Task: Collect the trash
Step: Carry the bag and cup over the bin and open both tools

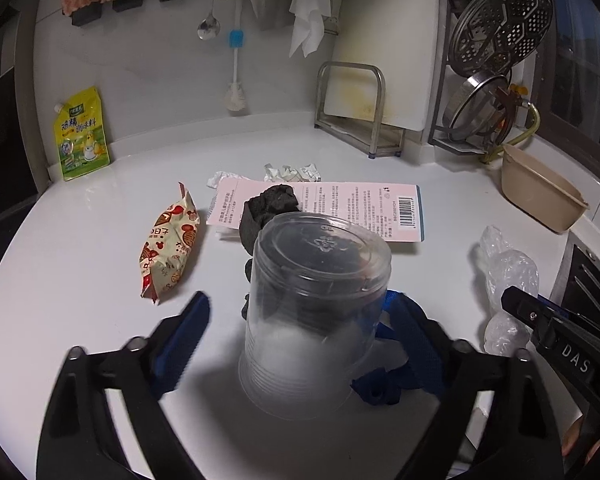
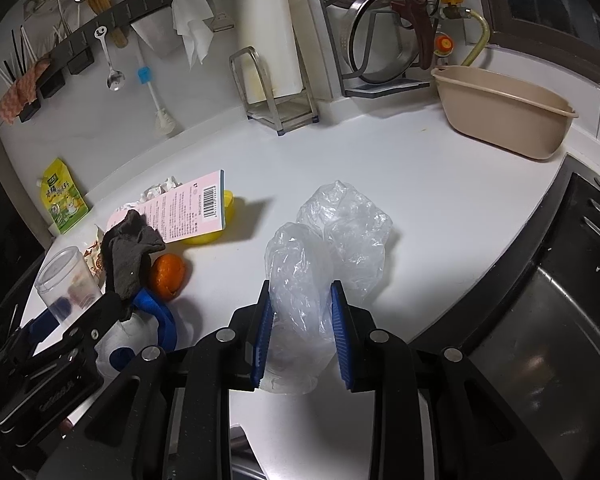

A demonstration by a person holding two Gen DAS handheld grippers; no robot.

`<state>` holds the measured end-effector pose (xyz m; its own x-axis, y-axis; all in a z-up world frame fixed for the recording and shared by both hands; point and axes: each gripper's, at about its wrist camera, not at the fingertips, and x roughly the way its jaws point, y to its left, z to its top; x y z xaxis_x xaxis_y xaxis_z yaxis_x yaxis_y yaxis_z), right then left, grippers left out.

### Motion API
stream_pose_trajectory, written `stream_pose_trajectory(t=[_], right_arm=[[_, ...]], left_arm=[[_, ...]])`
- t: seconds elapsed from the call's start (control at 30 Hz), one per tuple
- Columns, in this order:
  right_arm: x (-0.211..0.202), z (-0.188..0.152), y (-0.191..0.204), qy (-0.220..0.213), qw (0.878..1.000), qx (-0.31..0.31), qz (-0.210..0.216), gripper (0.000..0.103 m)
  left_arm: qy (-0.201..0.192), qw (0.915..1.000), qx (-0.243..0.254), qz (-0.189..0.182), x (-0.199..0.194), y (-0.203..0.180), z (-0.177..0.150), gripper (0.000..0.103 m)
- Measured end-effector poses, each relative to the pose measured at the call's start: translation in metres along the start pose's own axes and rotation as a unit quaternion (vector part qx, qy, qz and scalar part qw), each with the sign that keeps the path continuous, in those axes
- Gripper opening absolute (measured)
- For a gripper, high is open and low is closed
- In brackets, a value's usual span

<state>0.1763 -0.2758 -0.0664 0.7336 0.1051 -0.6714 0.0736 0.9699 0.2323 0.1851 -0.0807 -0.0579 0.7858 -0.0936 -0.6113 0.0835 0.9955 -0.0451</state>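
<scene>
Between the right tool's [image 2: 302,336] pads sits the crumpled plastic bag [image 2: 324,240].

A clear plastic cup [image 1: 316,312] is seen upside down on the white tabletop [image 1: 80,280], beside a printed snack wrapper [image 1: 168,244] lying flat. A crumpled transparent plastic bag [image 2: 324,248] is seen nearer the sink, a pink card [image 1: 340,208] behind the cup.
</scene>
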Motion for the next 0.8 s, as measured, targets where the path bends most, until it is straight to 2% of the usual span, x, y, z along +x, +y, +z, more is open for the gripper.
stream_pose_trajectory(t=[0.1, 0.13, 0.47, 0.8], right_arm=[[0.0, 0.0, -0.001, -0.001, 1.0, 0.002, 0.003, 0.027], [-0.001, 0.0, -0.001, -0.001, 1.0, 0.001, 0.004, 0.027], [-0.007, -0.001, 0.002, -0.009, 1.0, -0.003, 0.003, 0.027], [-0.043, -0.011, 0.008, -0.029, 1.0, -0.012, -0.002, 0.027]], left_arm=[[0.005, 1.0, 0.002, -0.001, 0.005, 0.0, -0.001, 0.062], [0.007, 1.0, 0.002, -0.002, 0.007, 0.001, -0.001, 0.061], [-0.009, 1.0, 0.001, 0.001, -0.014, 0.014, 0.003, 0.059], [-0.029, 0.9993, 0.017, 0.015, -0.054, 0.028, -0.004, 0.059]])
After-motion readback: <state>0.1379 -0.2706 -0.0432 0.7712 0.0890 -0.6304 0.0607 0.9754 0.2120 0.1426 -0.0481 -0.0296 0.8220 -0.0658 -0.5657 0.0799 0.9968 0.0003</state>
